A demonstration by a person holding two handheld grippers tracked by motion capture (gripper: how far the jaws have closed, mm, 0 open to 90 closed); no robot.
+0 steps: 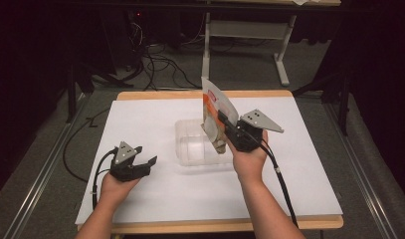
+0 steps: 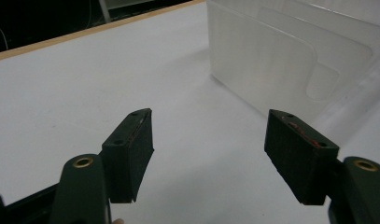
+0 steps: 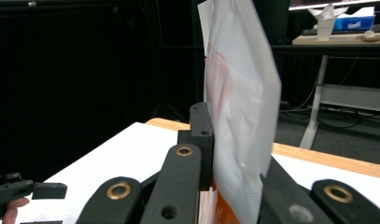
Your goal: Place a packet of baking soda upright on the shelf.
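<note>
Nearest the person, the left gripper (image 1: 146, 160) rests low over the white table (image 1: 155, 199) at the near left, held in the person's left hand (image 1: 115, 185). Its jaws stand wide apart with nothing between them; the left gripper view shows bare table surface in the gap and the clear plastic container (image 2: 290, 56) just beyond and to the right.

Further in, right of centre, the right hand (image 1: 250, 162) holds the right gripper (image 1: 224, 119) raised above the table. Its jaws are clamped on a white and orange pouch (image 1: 216, 107), which stands roughly upright, tilted slightly, its top rising well above the gripper. In the right gripper view, the pouch (image 3: 239, 107) is pinched flat between the two black jaws, its lower edge below them.

The pouch hangs over the right-hand part of the clear plastic container (image 1: 192, 144), which sits near the middle of the table. Whether the pouch's bottom touches the container cannot be told.

At the far side, beyond the table edge, cables (image 1: 160, 67) lie on the floor.
</note>
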